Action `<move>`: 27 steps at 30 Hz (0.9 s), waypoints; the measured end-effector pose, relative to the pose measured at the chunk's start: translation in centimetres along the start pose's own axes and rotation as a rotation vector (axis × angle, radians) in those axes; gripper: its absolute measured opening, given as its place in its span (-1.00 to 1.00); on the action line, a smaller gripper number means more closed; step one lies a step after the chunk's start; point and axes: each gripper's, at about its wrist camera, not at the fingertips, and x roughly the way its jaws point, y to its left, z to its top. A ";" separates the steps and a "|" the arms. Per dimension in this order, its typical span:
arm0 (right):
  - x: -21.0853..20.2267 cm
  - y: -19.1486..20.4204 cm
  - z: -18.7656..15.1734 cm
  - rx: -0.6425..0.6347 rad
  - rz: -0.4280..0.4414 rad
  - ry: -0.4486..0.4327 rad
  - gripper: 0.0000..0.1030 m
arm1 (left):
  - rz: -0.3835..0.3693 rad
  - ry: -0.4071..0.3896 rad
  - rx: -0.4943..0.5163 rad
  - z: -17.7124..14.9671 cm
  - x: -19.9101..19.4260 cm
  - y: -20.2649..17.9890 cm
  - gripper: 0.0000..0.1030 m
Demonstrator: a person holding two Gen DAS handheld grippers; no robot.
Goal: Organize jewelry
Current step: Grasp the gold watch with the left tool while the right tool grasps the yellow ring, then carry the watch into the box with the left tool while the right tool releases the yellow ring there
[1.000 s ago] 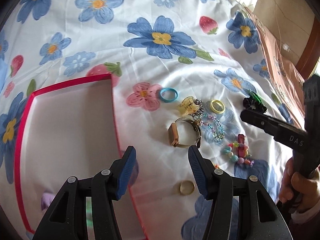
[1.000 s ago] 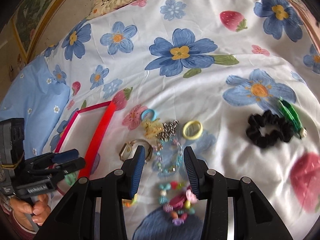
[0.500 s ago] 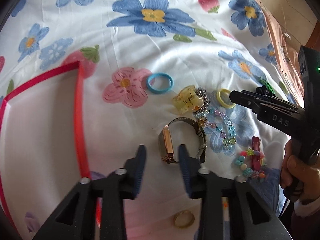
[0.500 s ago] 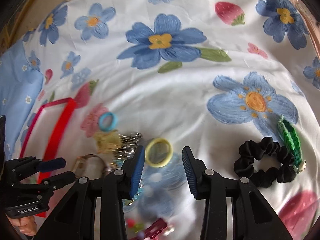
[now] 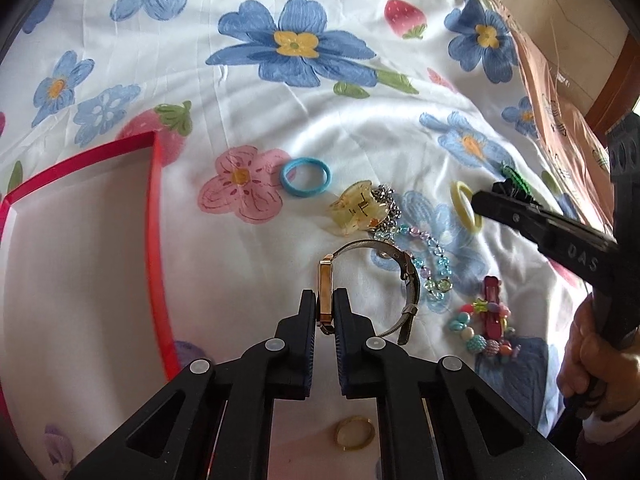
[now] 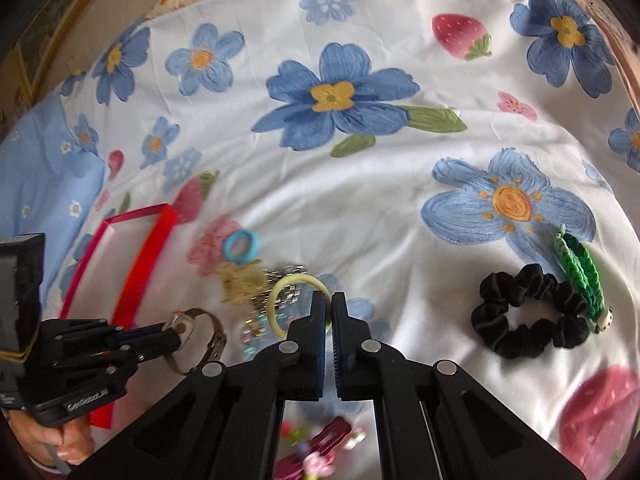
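Both jaws grip: "DAS"-marked right gripper [image 6: 331, 304] the yellow ring [image 6: 280, 304], left gripper [image 5: 324, 310] the watch [image 5: 325, 292].

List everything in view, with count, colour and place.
Watch: one, gold case, mesh band, clamped in left gripper.
Yellow ring: one, clamped in right gripper.
Blue ring: one, beside pink flower print.
Hair claw: one, translucent yellow, by a silver chain.
Beaded bracelets: two, pastel blue and multicolour.
Scrunchie: one, black, far right.
Tray: one, red rim, left.
Bedsheet: one, white, floral.
Left gripper: black.
Right gripper: black.
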 end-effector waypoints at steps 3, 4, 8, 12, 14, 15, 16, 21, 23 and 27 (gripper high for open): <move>-0.8 0.9 -0.4 -0.005 0.027 -0.001 -0.96 | 0.002 -0.016 -0.011 -0.5 -1.5 0.5 -0.85; -1.0 1.3 -0.7 -0.004 0.043 0.002 -0.96 | 0.003 -0.024 -0.017 -0.7 -2.1 0.7 -0.85; -1.1 2.8 -1.2 -0.011 0.075 0.011 -0.96 | 0.012 -0.055 -0.038 -1.5 -4.3 1.8 -0.85; -0.9 4.5 -1.6 -0.028 0.103 0.019 -0.96 | 0.029 -0.078 -0.055 -2.3 -6.4 3.0 -0.85; -0.8 5.5 -1.6 -0.041 0.117 0.023 -0.96 | 0.038 -0.087 -0.069 -2.8 -7.4 3.7 -0.85; -0.7 6.1 -1.6 -0.048 0.123 0.025 -0.96 | 0.044 -0.092 -0.077 -3.0 -7.9 4.1 -0.85; -0.6 6.5 -1.7 -0.053 0.130 0.027 -0.96 | 0.048 -0.095 -0.080 -3.2 -8.3 4.5 -0.85; -0.1 9.3 -1.7 -0.089 0.166 0.036 -0.95 | 0.073 -0.108 -0.107 -4.1 -9.8 6.1 -0.85; 0.2 10.5 -1.7 -0.104 0.179 0.041 -0.95 | 0.084 -0.112 -0.120 -4.5 -10.4 6.9 -0.85; 0.6 12.6 -1.9 -0.129 0.206 0.052 -0.95 | 0.106 -0.118 -0.145 -5.1 -11.4 8.4 -0.85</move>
